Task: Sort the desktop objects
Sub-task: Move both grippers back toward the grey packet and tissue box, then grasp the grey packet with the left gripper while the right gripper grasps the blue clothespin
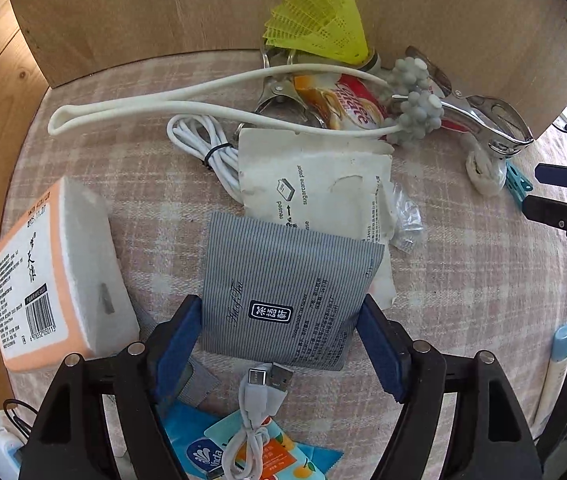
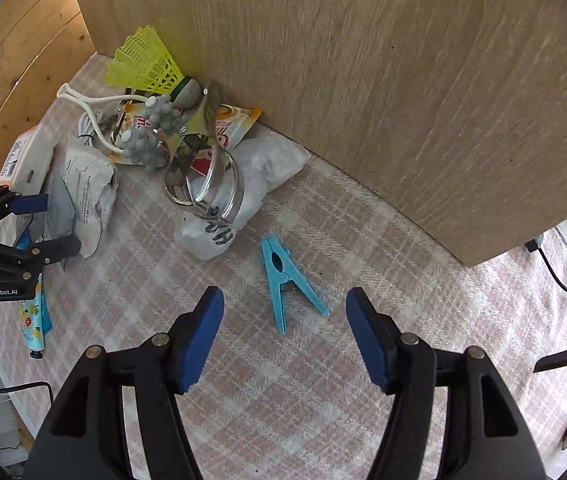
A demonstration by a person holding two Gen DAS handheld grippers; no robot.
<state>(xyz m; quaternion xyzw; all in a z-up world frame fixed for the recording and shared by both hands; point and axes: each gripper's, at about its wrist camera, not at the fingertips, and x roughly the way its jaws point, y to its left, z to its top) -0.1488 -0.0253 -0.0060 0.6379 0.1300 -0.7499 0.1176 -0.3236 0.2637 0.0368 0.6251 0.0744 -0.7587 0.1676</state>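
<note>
In the left wrist view a grey striped tea sachet [image 1: 283,296] lies flat on the plaid cloth [image 1: 463,280]. My left gripper [image 1: 279,340] points down at it, open, one blue pad at each side edge of the sachet. A white USB cable [image 1: 263,396] lies just behind the sachet, between the fingers. In the right wrist view a blue clothes peg [image 2: 283,280] lies on the cloth, and my right gripper [image 2: 283,300] hangs open over it, its pads well clear on both sides. Each gripper also shows at the edge of the other's view.
Against a wooden panel [image 2: 403,100] sits a heap: yellow shuttlecock [image 1: 319,28], white massager with grey knobs [image 1: 419,112], coffee sachet [image 1: 347,100], metal tongs [image 1: 495,120], white cord [image 1: 211,144], paper pouch [image 1: 323,184], plastic bag [image 2: 219,220]. A tissue pack [image 1: 55,280] lies left.
</note>
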